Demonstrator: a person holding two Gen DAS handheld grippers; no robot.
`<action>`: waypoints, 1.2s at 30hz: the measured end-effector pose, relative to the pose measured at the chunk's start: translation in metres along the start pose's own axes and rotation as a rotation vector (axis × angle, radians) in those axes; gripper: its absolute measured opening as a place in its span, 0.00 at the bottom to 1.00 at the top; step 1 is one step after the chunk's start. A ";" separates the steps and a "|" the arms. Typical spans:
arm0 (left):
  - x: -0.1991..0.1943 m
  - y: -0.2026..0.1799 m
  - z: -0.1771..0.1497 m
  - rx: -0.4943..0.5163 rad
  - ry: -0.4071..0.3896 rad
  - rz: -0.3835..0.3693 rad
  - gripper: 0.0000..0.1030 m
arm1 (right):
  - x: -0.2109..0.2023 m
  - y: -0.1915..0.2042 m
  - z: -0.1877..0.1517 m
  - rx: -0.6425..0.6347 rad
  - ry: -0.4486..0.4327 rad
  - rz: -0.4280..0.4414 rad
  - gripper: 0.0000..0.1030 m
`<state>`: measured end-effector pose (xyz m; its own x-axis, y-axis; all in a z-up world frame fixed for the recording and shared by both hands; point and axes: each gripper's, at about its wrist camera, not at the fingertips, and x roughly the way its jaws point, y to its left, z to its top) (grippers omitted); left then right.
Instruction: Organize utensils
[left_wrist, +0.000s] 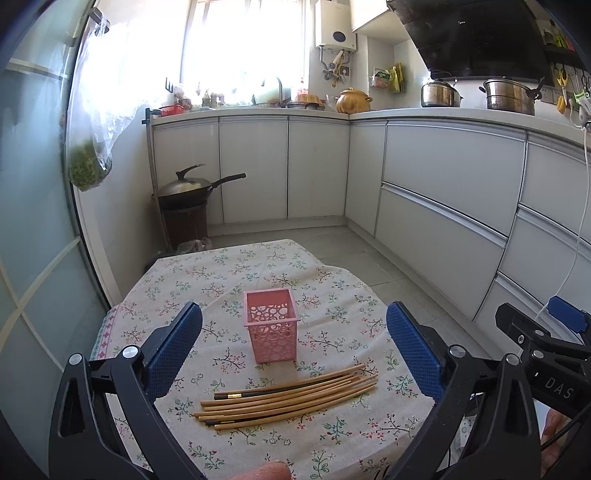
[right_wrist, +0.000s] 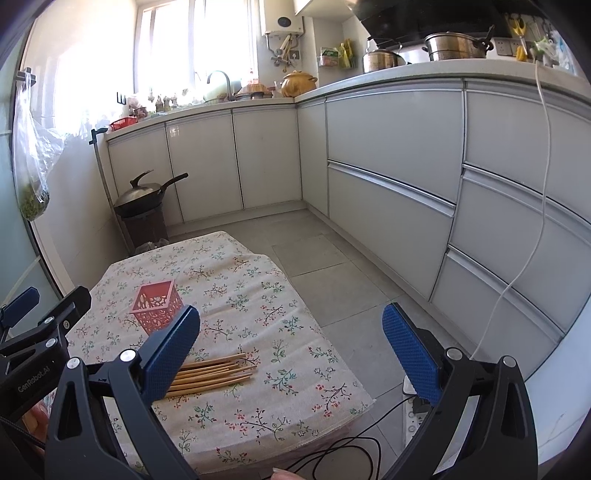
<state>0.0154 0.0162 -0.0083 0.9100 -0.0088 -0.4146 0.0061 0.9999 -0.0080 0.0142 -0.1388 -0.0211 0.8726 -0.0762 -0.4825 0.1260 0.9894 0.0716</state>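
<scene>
A pink perforated square holder (left_wrist: 271, 325) stands upright and empty on the floral tablecloth (left_wrist: 229, 273). Several wooden chopsticks (left_wrist: 288, 397) lie in a loose bundle just in front of it. My left gripper (left_wrist: 293, 349) is open and empty, hovering above the chopsticks and holder. In the right wrist view the holder (right_wrist: 157, 306) and the chopsticks (right_wrist: 212, 373) lie to the left, partly behind my left blue pad (right_wrist: 171, 354). My right gripper (right_wrist: 291, 350) is open and empty, over the table's right part.
White kitchen cabinets (left_wrist: 443, 177) run along the back and right. A wok on a bin (left_wrist: 184, 199) stands at the back left. A power strip with black cable (right_wrist: 413, 410) lies on the floor right of the table. The right gripper shows at the left wrist view's right edge (left_wrist: 546, 343).
</scene>
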 end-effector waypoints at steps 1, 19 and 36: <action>0.000 0.000 0.000 0.001 0.000 0.000 0.93 | 0.000 0.000 0.000 0.000 0.000 0.000 0.94; 0.003 0.004 -0.004 0.002 0.003 0.007 0.93 | 0.000 -0.001 0.001 0.000 0.009 0.003 0.94; 0.004 0.003 -0.003 0.007 0.010 0.010 0.93 | 0.000 -0.001 0.001 0.001 0.010 0.003 0.94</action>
<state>0.0174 0.0188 -0.0126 0.9058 0.0013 -0.4237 -0.0002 1.0000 0.0027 0.0143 -0.1401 -0.0206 0.8684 -0.0721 -0.4907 0.1238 0.9896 0.0737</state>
